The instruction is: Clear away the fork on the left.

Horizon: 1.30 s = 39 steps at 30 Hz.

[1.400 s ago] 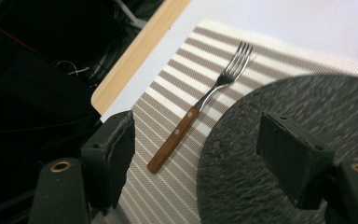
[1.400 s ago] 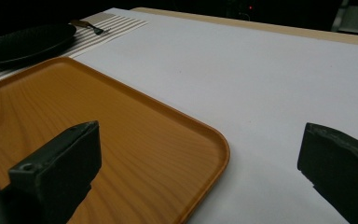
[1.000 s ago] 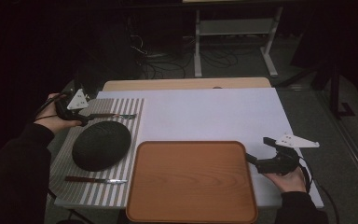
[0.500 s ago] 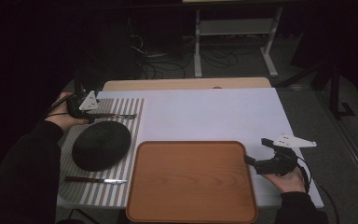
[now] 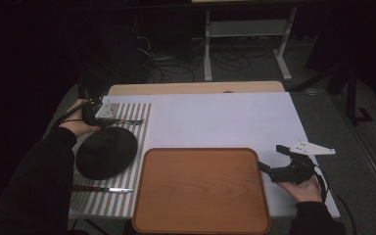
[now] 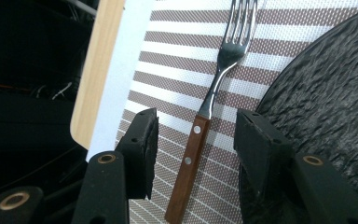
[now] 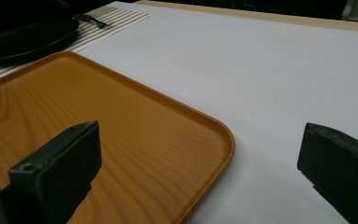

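Observation:
A fork (image 6: 214,93) with a wooden handle lies on the striped placemat (image 6: 177,56), at the mat's far end (image 5: 127,122) in the high view. My left gripper (image 6: 196,135) is open, with one jaw on each side of the fork's handle and neither touching it. In the high view this gripper (image 5: 105,120) sits at the mat's far left corner. A black plate (image 5: 106,152) lies just beside the fork (image 6: 326,102). My right gripper (image 5: 269,156) rests open by the right edge of an orange wooden tray (image 5: 200,191), nothing between its jaws (image 7: 200,158).
A wooden-handled knife (image 5: 103,188) lies at the near end of the placemat (image 5: 142,132). The tray's corner (image 7: 214,135) lies on the white table top (image 5: 225,117). The table's left edge is close to the left gripper. Cables and a metal frame stand behind the table.
My left gripper has moved right along the mat's far end, and its jaws now straddle the fork's handle. The right gripper has stayed put.

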Each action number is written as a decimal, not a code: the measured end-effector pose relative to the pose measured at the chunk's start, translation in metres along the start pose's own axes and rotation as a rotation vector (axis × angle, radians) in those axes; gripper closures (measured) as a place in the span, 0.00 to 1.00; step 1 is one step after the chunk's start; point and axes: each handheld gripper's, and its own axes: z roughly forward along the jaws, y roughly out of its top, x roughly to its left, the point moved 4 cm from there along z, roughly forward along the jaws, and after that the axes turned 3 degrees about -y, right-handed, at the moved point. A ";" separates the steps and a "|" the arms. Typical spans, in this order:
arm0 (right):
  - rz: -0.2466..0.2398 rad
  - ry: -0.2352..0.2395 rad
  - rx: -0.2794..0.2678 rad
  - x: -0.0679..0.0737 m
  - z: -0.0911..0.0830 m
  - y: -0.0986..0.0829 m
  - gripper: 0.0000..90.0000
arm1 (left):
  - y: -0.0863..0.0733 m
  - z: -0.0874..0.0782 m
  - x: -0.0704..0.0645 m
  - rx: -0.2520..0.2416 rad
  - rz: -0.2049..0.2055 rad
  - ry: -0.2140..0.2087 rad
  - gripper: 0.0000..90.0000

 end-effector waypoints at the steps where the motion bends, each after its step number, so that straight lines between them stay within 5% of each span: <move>1: 0.000 0.001 0.000 0.000 0.000 0.000 0.00 | 0.000 0.002 0.000 0.008 0.006 -0.001 0.55; 11: -0.006 0.000 -0.002 0.001 -0.001 0.000 0.00 | -0.009 0.020 0.003 0.059 0.028 -0.027 0.59; 15: -0.008 -0.003 -0.003 0.000 -0.002 0.000 0.00 | -0.012 0.023 0.006 0.036 0.013 -0.023 0.59; 30: -0.013 -0.017 -0.004 -0.003 -0.006 -0.001 0.00 | -0.014 0.049 0.005 0.067 0.070 -0.077 0.65; 39: -0.008 -0.021 -0.007 -0.005 -0.007 -0.001 0.00 | -0.017 0.053 0.007 0.088 0.086 -0.098 0.78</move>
